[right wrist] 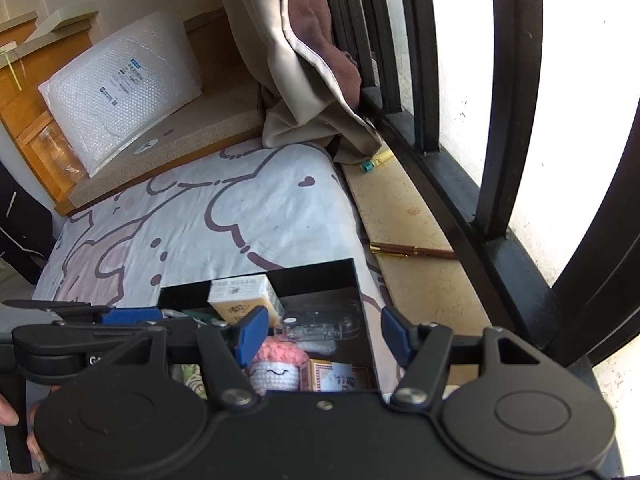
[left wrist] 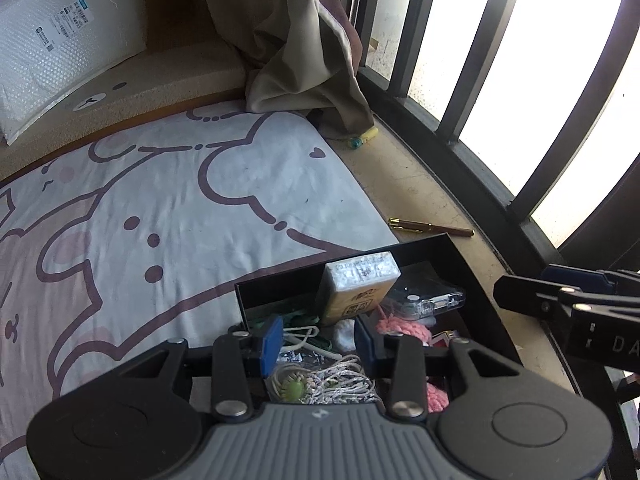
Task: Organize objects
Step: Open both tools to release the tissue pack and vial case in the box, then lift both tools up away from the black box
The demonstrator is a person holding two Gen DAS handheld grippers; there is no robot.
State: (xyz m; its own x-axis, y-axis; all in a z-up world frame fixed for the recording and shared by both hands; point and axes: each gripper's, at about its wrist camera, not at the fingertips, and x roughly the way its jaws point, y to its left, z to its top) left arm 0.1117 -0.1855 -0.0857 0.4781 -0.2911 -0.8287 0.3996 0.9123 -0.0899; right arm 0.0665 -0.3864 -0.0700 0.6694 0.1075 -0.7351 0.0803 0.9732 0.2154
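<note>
1. My left tongs (left wrist: 316, 340): spread apart, holding nothing, above the black open-topped box (left wrist: 460, 252) of oddments.
2. My right tongs (right wrist: 324, 334): wide, holding nothing, over the same box on the bear-print bedsheet (right wrist: 260, 208).
3. Brown-and-gold pen (left wrist: 432, 227): on the sill, 1 o'clock of the box.

Left gripper (left wrist: 316, 342) and right gripper (right wrist: 320, 334) gape (both empty)

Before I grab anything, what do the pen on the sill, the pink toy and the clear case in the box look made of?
Pen: glossy brown lacquer, likely metal, with gold trim at clip and band. Pink toy: crocheted yarn, matte, stitches visible, white face. Clear case: transparent hard plastic, glinting. Box: shiny black walls, probably coated card or plastic.
</note>
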